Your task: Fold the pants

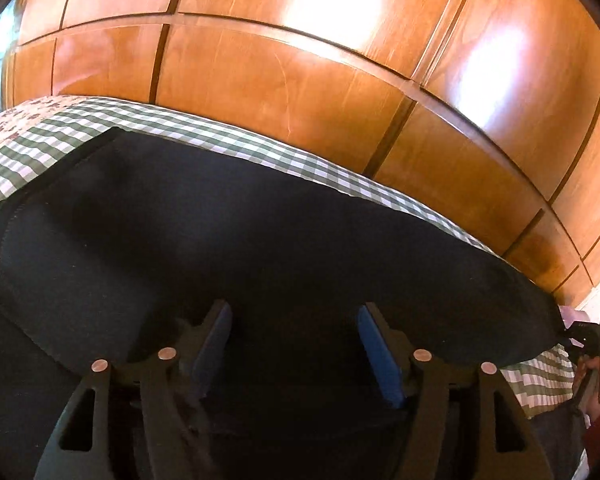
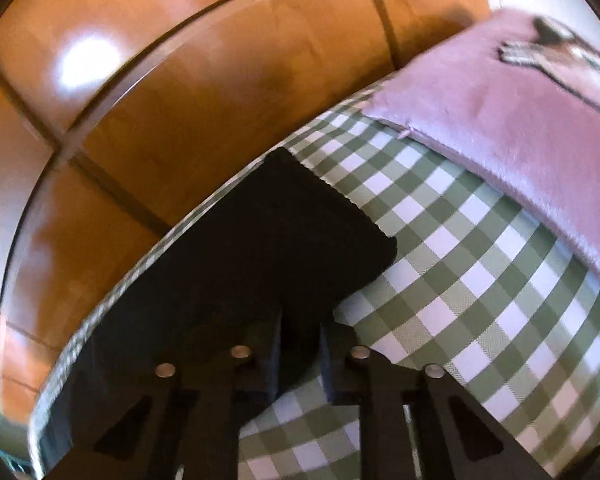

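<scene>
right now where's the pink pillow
In the right wrist view, the pink pillow lies at upper right on the checked sheet, right of the dark pants, with the wooden wardrobe behind.

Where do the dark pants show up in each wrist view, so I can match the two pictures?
Left wrist: the dark pants fill the centre and lower left, spread across the checked bedsheet.
Right wrist: the dark pants sit centre-left, ending in a corner against the checked bedsheet.
Shared landmark: the wooden wardrobe behind the bed.
</scene>
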Demonstrator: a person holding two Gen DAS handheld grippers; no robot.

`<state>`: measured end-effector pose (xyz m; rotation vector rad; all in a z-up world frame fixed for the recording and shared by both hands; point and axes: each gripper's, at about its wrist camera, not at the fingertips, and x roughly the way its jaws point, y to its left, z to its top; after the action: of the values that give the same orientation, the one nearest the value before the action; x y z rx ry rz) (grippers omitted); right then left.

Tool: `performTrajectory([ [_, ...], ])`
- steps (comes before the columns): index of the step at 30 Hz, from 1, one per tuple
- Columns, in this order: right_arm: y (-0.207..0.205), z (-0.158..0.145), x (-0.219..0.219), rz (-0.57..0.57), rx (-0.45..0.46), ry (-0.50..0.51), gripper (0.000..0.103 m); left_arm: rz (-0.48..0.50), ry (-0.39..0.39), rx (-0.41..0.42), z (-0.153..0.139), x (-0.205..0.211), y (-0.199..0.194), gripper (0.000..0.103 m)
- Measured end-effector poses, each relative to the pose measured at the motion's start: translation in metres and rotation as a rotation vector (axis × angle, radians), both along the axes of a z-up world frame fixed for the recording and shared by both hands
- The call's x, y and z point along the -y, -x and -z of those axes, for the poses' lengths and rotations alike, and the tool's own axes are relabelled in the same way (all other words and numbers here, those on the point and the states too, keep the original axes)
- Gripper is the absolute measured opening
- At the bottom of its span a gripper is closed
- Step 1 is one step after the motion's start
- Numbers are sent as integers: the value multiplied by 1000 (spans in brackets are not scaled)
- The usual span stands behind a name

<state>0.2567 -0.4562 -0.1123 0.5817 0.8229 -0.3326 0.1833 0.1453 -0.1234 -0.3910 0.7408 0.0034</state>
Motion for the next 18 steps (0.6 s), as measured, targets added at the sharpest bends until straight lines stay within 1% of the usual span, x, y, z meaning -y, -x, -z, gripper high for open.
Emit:
performTrajectory([
  [2,9,-8,-3,-10,0,45,15,5,11,3,0,-2,1,70],
  [5,34,-14,3,22,10,50,14,9,28,8,-1,-4,-2,71],
  [8,55,-7,14,73,-11,55,14,21,47,13,-1,-5,-2,72],
  [10,63,3,18,83,-9,35,14,29,56,15,-1,-5,-3,73],
  [11,64,3,18,86,1,40,14,31,59,15,0,-5,-3,73],
  [12,63,1,14,90,-12,66,15,31,60,15,0,-5,-3,73],
  [13,61,-2,9,98,-36,99,23,32,61,15,0,-6,-3,74],
  [15,57,-10,-8,131,-94,160,33,34,63,14,0,-6,-3,75],
  [16,58,-17,-20,141,-86,174,35,35,64,14,1,-6,-3,75],
  [17,59,-24,-33,131,-59,186,39,36,63,14,1,-5,-3,75],
  [18,58,-31,-50,100,-40,222,45,38,61,13,1,-5,-4,77],
])
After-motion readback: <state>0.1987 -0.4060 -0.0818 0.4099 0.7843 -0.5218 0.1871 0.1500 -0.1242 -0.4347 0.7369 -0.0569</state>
